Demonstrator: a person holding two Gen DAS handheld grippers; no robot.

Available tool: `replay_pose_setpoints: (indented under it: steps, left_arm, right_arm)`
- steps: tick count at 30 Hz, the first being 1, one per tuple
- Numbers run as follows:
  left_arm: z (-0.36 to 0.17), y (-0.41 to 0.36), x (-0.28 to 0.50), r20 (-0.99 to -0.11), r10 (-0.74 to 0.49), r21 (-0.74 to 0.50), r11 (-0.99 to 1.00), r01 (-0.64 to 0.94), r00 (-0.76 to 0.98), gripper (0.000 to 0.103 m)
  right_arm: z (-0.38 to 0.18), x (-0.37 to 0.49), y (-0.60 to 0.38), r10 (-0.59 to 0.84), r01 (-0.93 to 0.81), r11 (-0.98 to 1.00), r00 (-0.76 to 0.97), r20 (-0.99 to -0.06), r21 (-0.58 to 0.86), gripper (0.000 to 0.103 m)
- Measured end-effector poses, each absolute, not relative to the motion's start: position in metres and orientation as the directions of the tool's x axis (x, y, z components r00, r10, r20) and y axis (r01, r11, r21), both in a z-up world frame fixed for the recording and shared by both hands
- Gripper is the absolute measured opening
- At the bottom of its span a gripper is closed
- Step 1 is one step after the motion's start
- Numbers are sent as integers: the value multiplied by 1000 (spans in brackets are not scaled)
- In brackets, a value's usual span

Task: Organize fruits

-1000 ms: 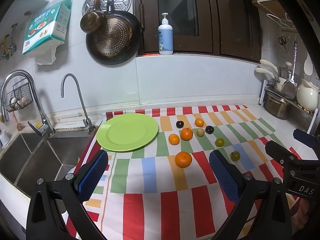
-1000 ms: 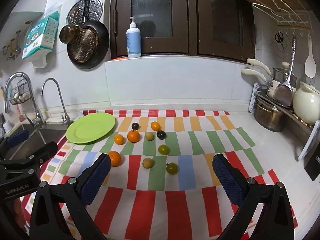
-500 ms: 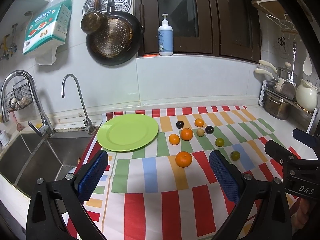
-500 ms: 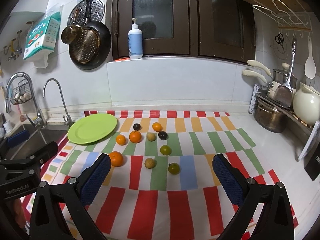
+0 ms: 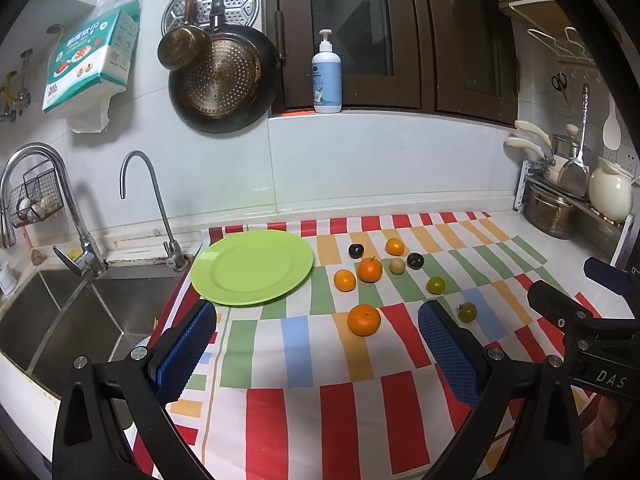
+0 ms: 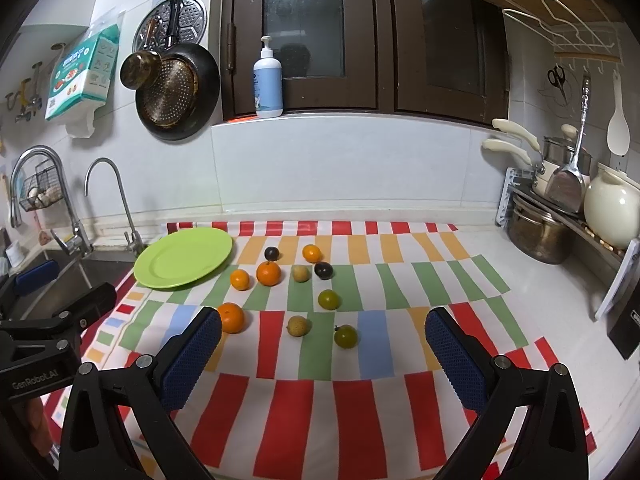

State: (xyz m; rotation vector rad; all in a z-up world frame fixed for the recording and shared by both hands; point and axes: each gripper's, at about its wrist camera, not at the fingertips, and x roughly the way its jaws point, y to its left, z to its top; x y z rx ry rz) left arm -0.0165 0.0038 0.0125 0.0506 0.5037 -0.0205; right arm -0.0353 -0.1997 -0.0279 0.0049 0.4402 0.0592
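Note:
Several small fruits lie loose on a striped cloth (image 5: 296, 344): oranges, including the nearest one (image 5: 363, 320) (image 6: 231, 317), dark plums (image 5: 355, 250) (image 6: 323, 270), green fruits (image 5: 467, 312) (image 6: 345, 336) and tan ones (image 6: 298, 325). An empty green plate (image 5: 252, 266) (image 6: 184, 257) sits at the cloth's back left. My left gripper (image 5: 316, 344) is open and empty, above the cloth short of the nearest orange. My right gripper (image 6: 322, 348) is open and empty, short of the nearest green and tan fruits.
A steel sink (image 5: 60, 320) with two taps (image 5: 152, 208) lies left of the cloth. Pots and a cream jug (image 6: 608, 208) stand on a rack at the right. A pan (image 5: 224, 80) hangs on the wall. A soap bottle (image 5: 327, 76) stands on the sill.
Both grippers have crept slightly forward and the views shifted a little. No fruit has moved, and both grippers stay open.

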Motion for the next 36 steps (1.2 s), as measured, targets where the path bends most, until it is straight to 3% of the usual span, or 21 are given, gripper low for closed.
replay_pose_setpoints:
  steps: [36]
  left_arm:
    - [0, 7, 3, -506, -35, 40, 997, 65, 862, 103]
  right_arm:
    - [-32, -19, -196, 50, -44, 999, 889, -456, 24, 102]
